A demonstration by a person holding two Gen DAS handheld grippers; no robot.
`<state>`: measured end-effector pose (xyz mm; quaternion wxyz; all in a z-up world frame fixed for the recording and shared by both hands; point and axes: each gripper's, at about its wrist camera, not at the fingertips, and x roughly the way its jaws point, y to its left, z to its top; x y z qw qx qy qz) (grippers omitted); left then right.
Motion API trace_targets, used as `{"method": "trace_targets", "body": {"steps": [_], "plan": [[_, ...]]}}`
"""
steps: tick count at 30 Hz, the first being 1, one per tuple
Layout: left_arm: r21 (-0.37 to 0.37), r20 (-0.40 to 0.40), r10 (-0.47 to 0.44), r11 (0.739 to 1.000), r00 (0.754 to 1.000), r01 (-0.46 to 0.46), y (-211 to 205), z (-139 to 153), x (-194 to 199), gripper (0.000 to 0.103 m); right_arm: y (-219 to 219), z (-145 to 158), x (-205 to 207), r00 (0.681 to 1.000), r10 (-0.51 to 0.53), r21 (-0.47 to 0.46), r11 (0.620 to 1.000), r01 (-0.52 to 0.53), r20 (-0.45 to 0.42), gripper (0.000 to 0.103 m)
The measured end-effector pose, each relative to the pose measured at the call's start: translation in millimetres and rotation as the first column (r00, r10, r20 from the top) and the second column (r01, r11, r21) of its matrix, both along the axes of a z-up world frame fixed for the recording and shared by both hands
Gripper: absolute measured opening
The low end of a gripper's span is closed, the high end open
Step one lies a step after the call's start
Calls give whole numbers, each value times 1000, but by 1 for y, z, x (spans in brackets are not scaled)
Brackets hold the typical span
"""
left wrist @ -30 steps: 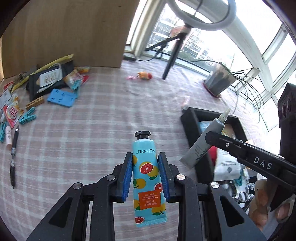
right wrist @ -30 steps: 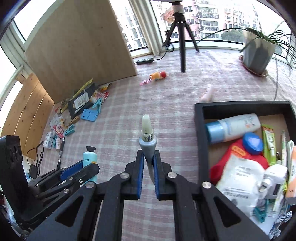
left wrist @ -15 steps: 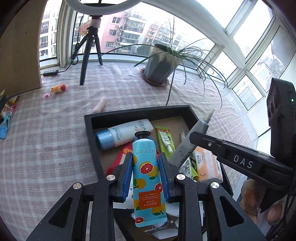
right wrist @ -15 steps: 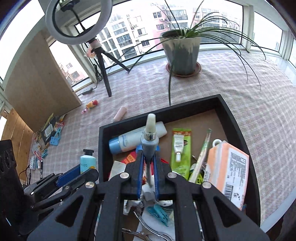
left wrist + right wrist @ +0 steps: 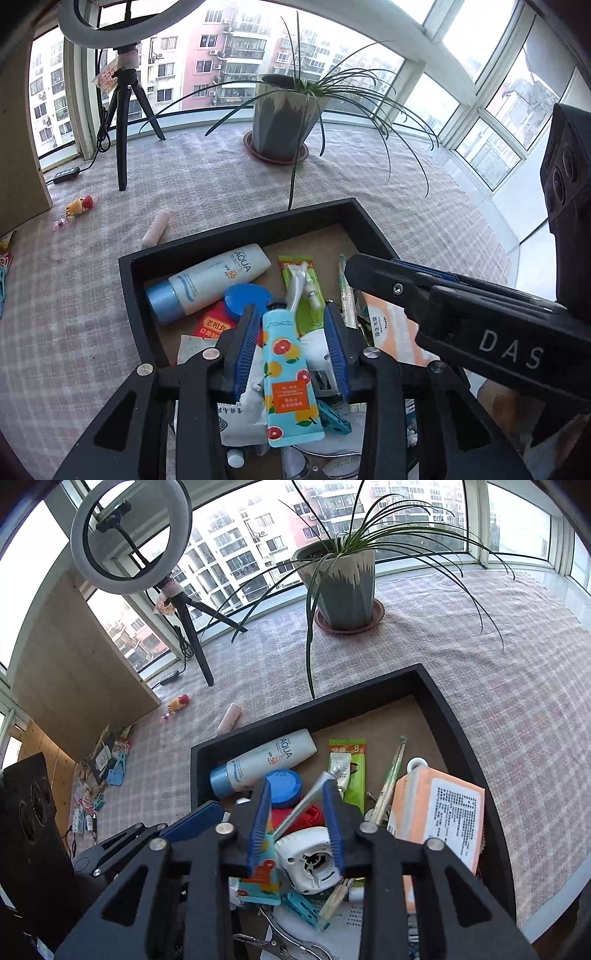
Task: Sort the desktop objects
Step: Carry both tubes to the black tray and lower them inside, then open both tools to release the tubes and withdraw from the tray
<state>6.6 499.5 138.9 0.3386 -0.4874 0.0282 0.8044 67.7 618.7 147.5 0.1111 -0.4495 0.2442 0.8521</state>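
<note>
Checked cloth point(image 5: 92, 295); crowded tray point(image 5: 127, 280). Both grippers point(image 5: 291, 347) point(image 5: 295, 823) spread, tubes point(image 5: 290, 373) point(image 5: 301, 808) apparently released; withdrawing carelessly could snag clutter.

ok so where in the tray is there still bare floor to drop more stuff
Bare floor is left only along the tray's far wall, between the sunscreen and the right wall, beyond the green sachet. The near half is piled deep. Outside, the cloth by the plant pot is free.

"AQUA", "SPF 50" on sunscreen tube point(image 5: 212, 278); "DAS" on right gripper point(image 5: 354, 267).
</note>
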Motion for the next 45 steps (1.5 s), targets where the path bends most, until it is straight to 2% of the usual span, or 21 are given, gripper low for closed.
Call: {"method": "trace_targets", "body": {"steps": [8, 12, 16, 24, 28, 32, 39, 42, 45], "plan": [[7, 36, 30, 1000, 999, -31, -20, 0, -12, 40, -10, 5, 7, 1000, 8, 26, 1000, -8, -7, 40], [26, 71, 75, 997, 995, -77, -48, -4, -23, 45, -24, 2, 6, 1000, 26, 37, 999, -26, 2, 40], [22, 85, 130, 991, 988, -133, -85, -8, -32, 46, -43, -5, 0, 999, 47, 24, 999, -47, 8, 40], [-11, 69, 215, 977, 974, -215, -163, -19, -43, 46, -102, -15, -32, 991, 134, 23, 991, -135, 23, 40], [-15, 92, 251, 968, 964, -251, -204, -24, -47, 46, -138, -16, -55, 982, 184, 26, 982, -185, 30, 40], [-10, 145, 233, 972, 962, -234, -236, -28, -54, 45, -178, -15, -79, 971, 235, 36, 971, -237, 38, 40], [-6, 134, 371, 928, 919, -374, -307, -32, -69, 45, -246, -13, -117, 940, 335, 80, 937, -339, 58, 40], [-48, 75, 433, 901, 898, -430, -338, -34, -71, 46, -271, -17, -131, 920, 388, 95, 915, -392, 62, 40], [-90, 60, 475, 878, 878, -469, -370, -45, -73, 46, -296, -22, -145, 892, 446, 100, 887, -451, 68, 40]]}}
